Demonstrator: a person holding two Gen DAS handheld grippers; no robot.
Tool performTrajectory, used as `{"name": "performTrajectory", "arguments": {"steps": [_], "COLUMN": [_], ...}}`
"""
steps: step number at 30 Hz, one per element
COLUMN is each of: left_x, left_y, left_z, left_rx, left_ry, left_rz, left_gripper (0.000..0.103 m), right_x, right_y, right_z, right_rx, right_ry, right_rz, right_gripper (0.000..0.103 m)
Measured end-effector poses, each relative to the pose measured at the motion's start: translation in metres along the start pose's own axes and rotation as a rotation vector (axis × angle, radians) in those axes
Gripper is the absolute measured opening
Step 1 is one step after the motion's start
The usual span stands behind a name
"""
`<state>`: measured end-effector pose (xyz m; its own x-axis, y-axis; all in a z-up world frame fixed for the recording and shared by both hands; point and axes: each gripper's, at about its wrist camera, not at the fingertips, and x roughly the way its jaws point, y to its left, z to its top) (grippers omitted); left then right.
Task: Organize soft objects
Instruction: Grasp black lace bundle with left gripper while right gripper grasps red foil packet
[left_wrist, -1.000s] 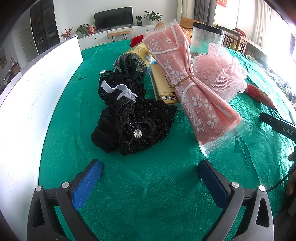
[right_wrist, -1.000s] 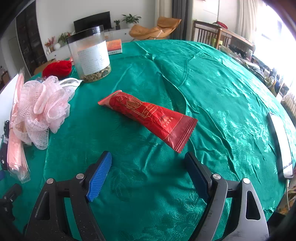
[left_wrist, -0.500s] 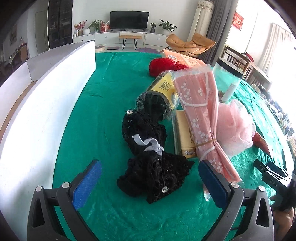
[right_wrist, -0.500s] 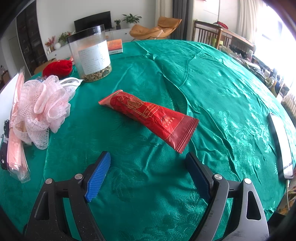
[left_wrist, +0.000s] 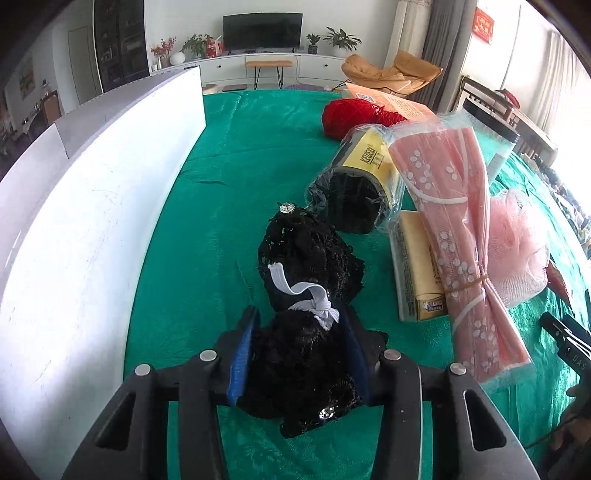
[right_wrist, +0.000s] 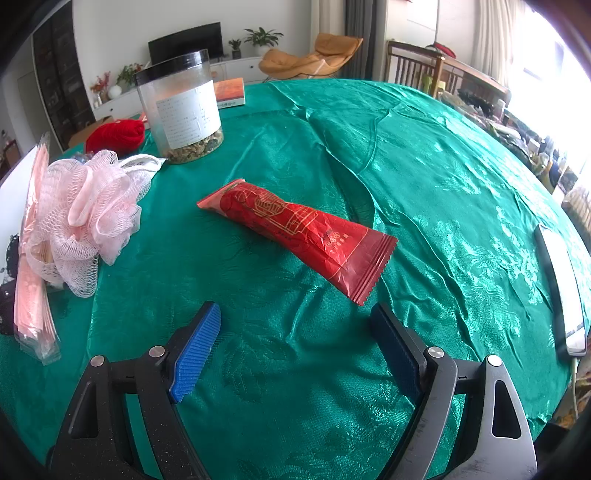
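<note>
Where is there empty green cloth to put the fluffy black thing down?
Bare green satin tablecloth runs along the tall white board, left of the black lace bundle the left gripper is closing on. More lies right of the red foil packet. It is crowded around the pink mesh pouf and pink wrapped bundle.

Two wrist cameras looking steeply down along their fingers
The left one is sitting close over the black lace bundle (left_wrist: 310, 332), the right one facing open green cloth (right_wrist: 424, 177); both are catching the pink mesh sponge (left_wrist: 517, 254).
</note>
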<state>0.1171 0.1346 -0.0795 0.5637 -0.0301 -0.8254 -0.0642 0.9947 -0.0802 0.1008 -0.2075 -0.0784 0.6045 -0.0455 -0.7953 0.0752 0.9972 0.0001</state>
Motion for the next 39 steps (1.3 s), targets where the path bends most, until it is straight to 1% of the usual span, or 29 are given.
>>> {"name": "performTrajectory", "arguments": {"steps": [2,4,5,6,7,8,10,13,14,15,16,17,19,20,22,23,24,25,26,27,28,29,32,35,36,37,38,39], "left_x": [-0.004,-0.004,-0.003,0.000,0.002,0.002,0.004,0.009,0.011,0.011,0.012,0.012,0.013,0.013,0.013,0.011,0.009,0.007,0.005,0.003,0.001,-0.002,-0.012,-0.021,-0.024,-0.027,-0.031,-0.034], "left_y": [0.005,0.005,0.004,0.003,0.002,0.000,-0.002,-0.002,-0.002,-0.001,-0.001,-0.002,-0.003,-0.005,-0.007,-0.008,-0.009,-0.007,-0.005,-0.002,0.000,0.001,0.001,-0.005,-0.008,-0.011,-0.015,-0.019], "left_z": [-0.002,-0.006,-0.007,-0.007,-0.007,-0.007,-0.008,-0.009,-0.009,-0.010,-0.009,-0.008,-0.008,-0.007,-0.005,-0.004,-0.004,-0.005,-0.005,-0.007,-0.007,-0.010,-0.019,-0.029,-0.031,-0.032,-0.034,-0.034], "left_rx": [0.002,0.014,0.025,0.032,0.036,0.041,0.051,0.052,0.052,0.058,0.063,0.068,0.079,0.087,0.100,0.107,0.111,0.105,0.090,0.075,0.064,0.055,0.036,0.028,0.029,0.035,0.044,0.056], "left_ry": [0.014,0.032,0.033,0.038,0.037,0.026,0.023,0.037,0.036,0.031,0.032,0.031,0.032,0.032,0.021,0.013,0.009,0.008,0.007,0.004,0.001,-0.001,-0.007,-0.015,-0.019,-0.024,-0.029,-0.035], "left_rz": [-0.018,-0.035,-0.028,-0.014,-0.001,0.004,0.006,0.011,0.010,0.011,0.011,0.010,0.003,-0.003,-0.011,-0.014,-0.016,-0.025,-0.042,-0.058,-0.069,-0.077,-0.114,-0.138,-0.141,-0.140,-0.132,-0.122], "left_gripper": [0.046,0.049,0.060,0.077,0.083,0.087,0.087,0.087,0.087,0.087,0.087,0.087,0.087,0.087,0.077,0.062,0.051,0.047,0.043,0.040,0.039,0.038,0.038,0.038,0.038,0.038,0.038,0.038], "right_x": [0.000,0.000,0.000,0.000,0.000,0.000,-0.002,-0.009,-0.011,-0.013,-0.015,-0.016,-0.015,-0.013,0.000,0.008,0.016,0.022,0.029,0.034,0.038,0.041,0.029,0.010,0.006,0.003,-0.001,-0.004], "right_y": [0.000,0.000,0.000,0.000,0.000,-0.001,-0.006,-0.029,-0.036,-0.040,-0.040,-0.036,-0.020,-0.010,0.008,0.016,0.021,0.025,0.027,0.027,0.024,0.020,0.004,-0.012,-0.014,-0.014,-0.015,-0.015], "right_z": [0.000,0.000,0.000,0.000,0.000,0.000,0.002,0.004,0.005,0.008,0.012,0.018,0.035,0.043,0.058,0.065,0.069,0.073,0.076,0.080,0.082,0.084,0.085,0.077,0.072,0.067,0.062,0.058], "right_rx": [0.000,0.000,0.000,0.000,0.001,0.003,0.028,0.158,0.190,0.197,0.177,0.127,-0.032,-0.123,-0.285,-0.343,-0.386,-0.411,-0.419,-0.412,-0.390,-0.354,-0.249,-0.112,-0.095,-0.090,-0.080,-0.064], "right_ry": [0.000,0.000,0.000,0.000,0.000,0.000,0.000,-0.023,-0.028,-0.031,-0.033,-0.036,-0.041,-0.040,0.003,0.027,0.048,0.072,0.094,0.115,0.147,0.179,0.175,0.169,0.171,0.171,0.168,0.165], "right_rz": [0.000,0.000,0.000,0.001,0.002,0.008,0.039,0.156,0.165,0.150,0.136,0.132,0.118,0.102,0.085,0.088,0.094,0.101,0.108,0.119,0.142,0.171,0.218,0.315,0.312,0.291,0.290,0.308], "right_gripper": [0.086,0.086,0.086,0.086,0.086,0.086,0.086,0.085,0.085,0.085,0.085,0.085,0.085,0.085,0.084,0.083,0.082,0.082,0.078,0.049,0.029,0.019,0.018,0.018,0.018,0.018,0.018,0.018]}}
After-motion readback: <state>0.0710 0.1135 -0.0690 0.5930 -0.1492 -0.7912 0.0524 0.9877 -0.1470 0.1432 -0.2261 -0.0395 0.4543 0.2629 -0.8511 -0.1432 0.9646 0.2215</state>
